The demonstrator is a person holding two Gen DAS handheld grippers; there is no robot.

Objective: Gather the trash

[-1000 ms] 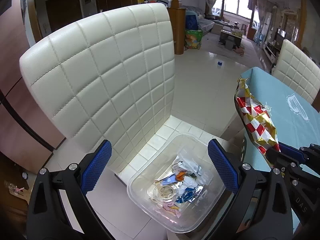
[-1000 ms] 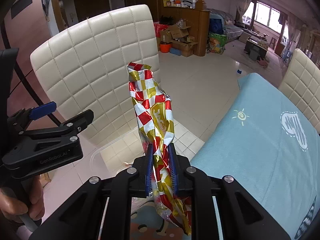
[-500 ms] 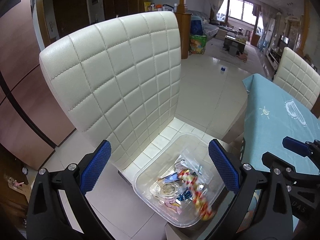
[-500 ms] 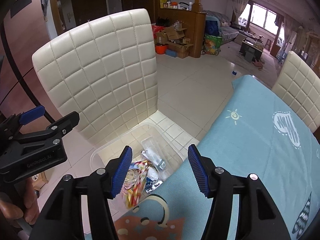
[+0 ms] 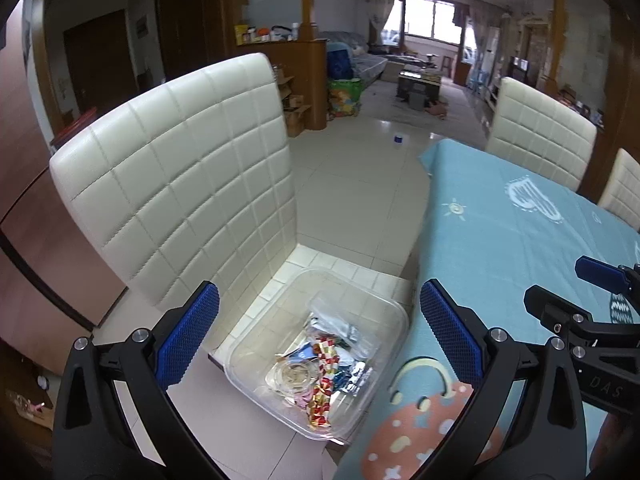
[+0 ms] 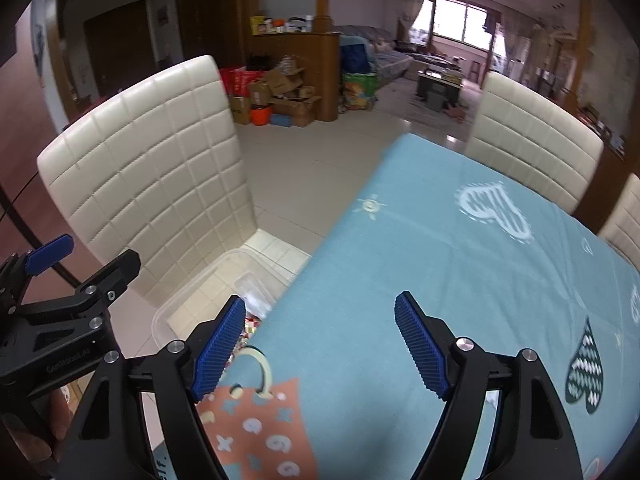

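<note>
Beside a counter (image 5: 500, 240) draped in a light-blue cloth printed with hearts and a small sun, a cream quilted chair (image 5: 180, 184) stands on the pale tiled floor (image 5: 352, 184), its seat pushed up near the counter's edge. More cream chairs line the far side, with a cluttered living room and a bright window beyond.

On the chair's seat sits a clear plastic bin (image 5: 320, 344), its near corner tucked against the cloth's edge. Inside lies the collected trash: a red, white and gold checked wrapper (image 5: 322, 392), crumpled and stretched along the bottom toward the near wall, resting among a round clear lid, blue foil scraps and a clear bag.

Seen from its own camera, the left claw (image 5: 320, 336) hangs above the bin with its blue pads spread wide and nothing between them. The right claw (image 6: 320, 344) hovers over the counter's near edge, above an orange patch printed with numbers; its jaws have just been opening and now stand well apart, holding nothing, the wrapper lying free in the bin below. From the right view only a corner of the bin shows past the cloth, and fingers (image 6: 52, 420) grip the left tool's handle at the lower left.
</note>
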